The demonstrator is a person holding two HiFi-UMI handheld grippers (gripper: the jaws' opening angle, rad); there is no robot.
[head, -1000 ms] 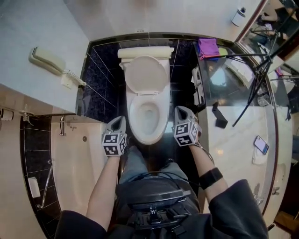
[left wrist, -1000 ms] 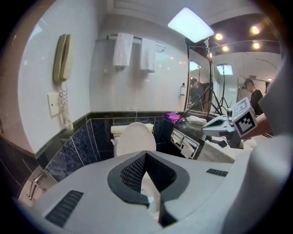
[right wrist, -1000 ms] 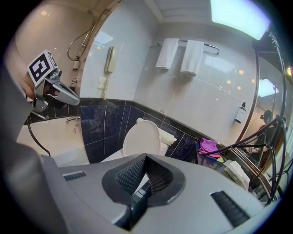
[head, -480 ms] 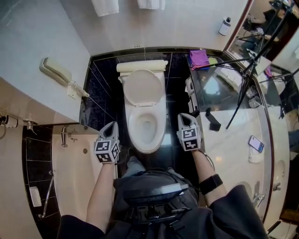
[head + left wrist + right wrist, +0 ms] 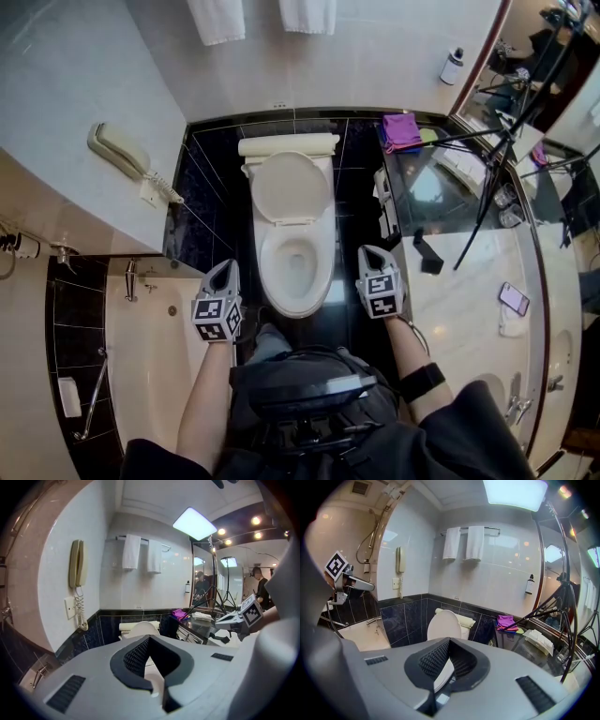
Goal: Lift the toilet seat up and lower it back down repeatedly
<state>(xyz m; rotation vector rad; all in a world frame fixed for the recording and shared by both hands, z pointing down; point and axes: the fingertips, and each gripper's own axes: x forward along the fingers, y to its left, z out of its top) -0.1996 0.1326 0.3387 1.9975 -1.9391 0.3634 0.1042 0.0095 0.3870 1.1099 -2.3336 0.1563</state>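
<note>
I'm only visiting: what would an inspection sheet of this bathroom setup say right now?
Surface: dark floor around the toilet.
Job's things: toilet bowl open, lid raised against the tank.
Clutter: purple cloth and smartphone on the counter.
Grippers: left tool and right tool both shut, empty, flanking the bowl without touching it.
Cables: coiled cord of the wall phone.
Surroundings: bathtub, towels, tripod.

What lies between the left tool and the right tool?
The front of the toilet lies between the left tool and the right tool, touching neither; the head view shows this.
</note>
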